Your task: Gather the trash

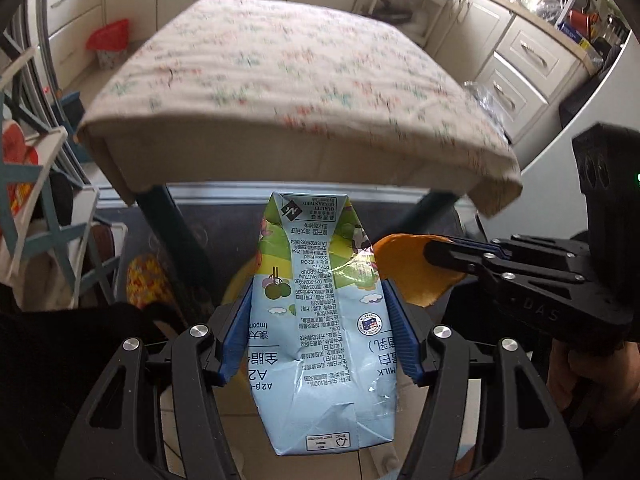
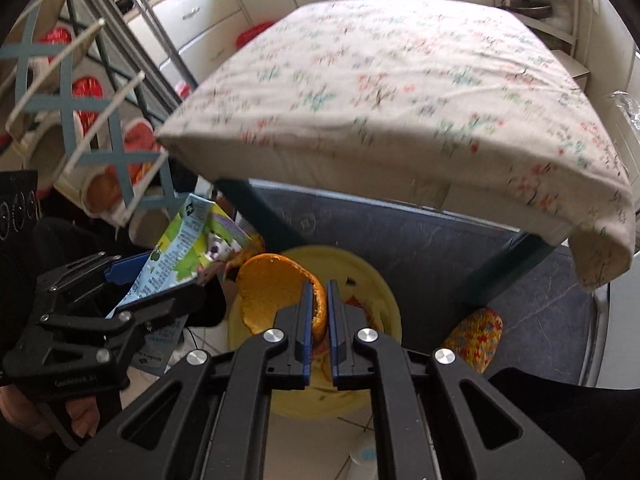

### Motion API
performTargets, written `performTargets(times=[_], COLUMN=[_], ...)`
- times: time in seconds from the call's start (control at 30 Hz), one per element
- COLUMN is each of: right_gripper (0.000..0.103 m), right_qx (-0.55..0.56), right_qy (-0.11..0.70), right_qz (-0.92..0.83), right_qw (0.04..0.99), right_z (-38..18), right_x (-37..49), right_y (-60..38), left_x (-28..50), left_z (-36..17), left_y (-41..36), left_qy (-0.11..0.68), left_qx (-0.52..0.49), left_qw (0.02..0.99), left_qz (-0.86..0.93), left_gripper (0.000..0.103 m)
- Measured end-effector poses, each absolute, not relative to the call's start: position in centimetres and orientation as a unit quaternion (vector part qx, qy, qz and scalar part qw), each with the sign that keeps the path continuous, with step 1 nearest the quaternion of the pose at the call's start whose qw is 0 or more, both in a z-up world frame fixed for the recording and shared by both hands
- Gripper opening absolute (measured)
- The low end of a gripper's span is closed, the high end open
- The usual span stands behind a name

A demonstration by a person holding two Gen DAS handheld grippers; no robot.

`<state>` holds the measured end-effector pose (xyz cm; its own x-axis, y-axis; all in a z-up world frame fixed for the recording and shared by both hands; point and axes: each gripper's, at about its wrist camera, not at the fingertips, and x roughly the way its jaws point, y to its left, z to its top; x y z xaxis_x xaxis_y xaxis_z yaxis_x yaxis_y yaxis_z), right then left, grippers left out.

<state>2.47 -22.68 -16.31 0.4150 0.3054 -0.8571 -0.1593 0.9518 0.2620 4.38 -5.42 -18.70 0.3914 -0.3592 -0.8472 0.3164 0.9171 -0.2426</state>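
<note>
Blue pads: both claws carry blue pads on black fingers.
Left claw [image 1: 318, 320]: spread about halfway, its pads pressed on the two sides of a pale blue and green milk carton [image 1: 320, 320]; the carton is dented and stands lengthwise between the fingers at the centre of the left wrist view.
Right claw [image 2: 319, 320]: pressed almost together, pinching the edge of an orange peel [image 2: 272, 296]; the curved peel sticks out to the upper left of the fingers.
Claws together: side by side, the carton's top near the peel without clear contact.
Bin: a yellow bin [image 2: 380, 292] sits on the floor straight below the right claw, with scraps inside.
Tabletop [image 2: 400, 80]: covered by a cream cloth with small flowers, filling the upper half of both views, on dark legs.
Floor: a dark mat [image 2: 440, 240] under the table, pale tiles nearer the bottom of the frame.
Room: cream kitchen cabinets [image 1: 520, 60] along the top, a rack [image 2: 80, 100] at the left.
Person: a hand [image 2: 60, 420] grips the left handle, lower left.
</note>
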Motion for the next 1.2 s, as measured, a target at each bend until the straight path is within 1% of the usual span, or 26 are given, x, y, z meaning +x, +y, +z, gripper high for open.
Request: performTargets(times=[0.03, 0.07, 0.1, 0.17, 0.23, 0.33, 0.4, 0.43, 0.47, 0.53, 0.6, 0.63, 0.7, 0.73, 0.8, 0.9, 1.03, 1.2], right_gripper=[0.01, 0.017, 0.03, 0.043, 0.043, 0.047, 0.05, 0.053, 0.055, 0.058, 0.066, 0.068, 0.076, 0.077, 0.083, 0.091, 0.094, 0.096], right_qx=[0.065, 0.062, 0.059, 0.052, 0.049, 0.056, 0.065, 0.07, 0.073, 0.084, 0.098, 0.103, 0.111, 0.115, 0.127, 0.132, 0.123, 0.105], right_qy=[0.53, 0.534, 0.541, 0.544, 0.542, 0.533, 0.525, 0.52, 0.514, 0.495, 0.467, 0.452, 0.413, 0.393, 0.355, 0.31, 0.266, 0.241], right_qz=[0.139, 0.139, 0.14, 0.138, 0.136, 0.128, 0.122, 0.118, 0.114, 0.106, 0.099, 0.093, 0.073, 0.063, 0.04, 0.007, -0.006, -0.003], right_qw=[0.834, 0.831, 0.828, 0.826, 0.828, 0.834, 0.84, 0.843, 0.847, 0.858, 0.873, 0.881, 0.901, 0.91, 0.925, 0.941, 0.956, 0.965], right_z=[-16.7, -16.9, -17.2, -17.4, -17.2, -16.8, -16.4, -16.1, -15.9, -15.1, -13.9, -13.2, -11.4, -10.5, -8.6, -5.9, -2.4, 1.5], right_x=[2.4, 2.4, 2.2, 2.0, 1.7, 1.3, 1.1, 1.0, 0.9, 0.5, 0.0, -0.3, -1.3, -1.8, -3.1, -5.1, -7.9, -10.8], right_y=[-22.5, -22.3, -22.1, -22.0, -22.0, -22.5, -22.8, -23.0, -23.2, -23.6, -24.2, -24.4, -25.1, -25.5, -26.4, -27.0, -26.5, -25.3], left_x=[4.1, 3.9, 3.8, 3.4, 3.0, 2.5, 2.2, 2.1, 1.9, 1.6, 1.2, 1.0, 0.3, -0.2, -0.7, -1.6, -3.1, -5.6], left_z=[-19.0, -19.3, -19.4, -19.8, -19.7, -18.9, -18.1, -17.6, -17.1, -15.9, -14.5, -13.7, -11.8, -10.6, -9.1, -7.0, -4.0, -0.4], left_y=[-5.6, -5.7, -5.7, -5.8, -5.7, -5.7, -5.7, -5.7, -5.8, -5.8, -5.8, -5.7, -5.6, -5.5, -5.6, -5.7, -5.2, -3.9], left_qy=[0.521, 0.528, 0.531, 0.539, 0.537, 0.523, 0.508, 0.497, 0.484, 0.459, 0.428, 0.412, 0.37, 0.345, 0.319, 0.295, 0.272, 0.245], left_qx=[-0.017, -0.015, -0.014, -0.011, -0.011, -0.008, -0.005, -0.001, 0.003, 0.007, 0.013, 0.017, 0.022, 0.024, 0.029, 0.038, 0.042, 0.031], left_qw=[0.829, 0.824, 0.823, 0.818, 0.82, 0.831, 0.842, 0.85, 0.858, 0.874, 0.892, 0.901, 0.921, 0.932, 0.942, 0.951, 0.958, 0.962], left_qz=[-0.204, -0.204, -0.202, -0.199, -0.196, -0.191, -0.184, -0.176, -0.17, -0.158, -0.143, -0.134, -0.119, -0.11, -0.097, -0.085, -0.083, -0.119], left_gripper=[0.059, 0.059, 0.059, 0.059, 0.059, 0.062, 0.07, 0.073, 0.077, 0.082, 0.087, 0.089, 0.095, 0.095, 0.095, 0.095, 0.095, 0.095])
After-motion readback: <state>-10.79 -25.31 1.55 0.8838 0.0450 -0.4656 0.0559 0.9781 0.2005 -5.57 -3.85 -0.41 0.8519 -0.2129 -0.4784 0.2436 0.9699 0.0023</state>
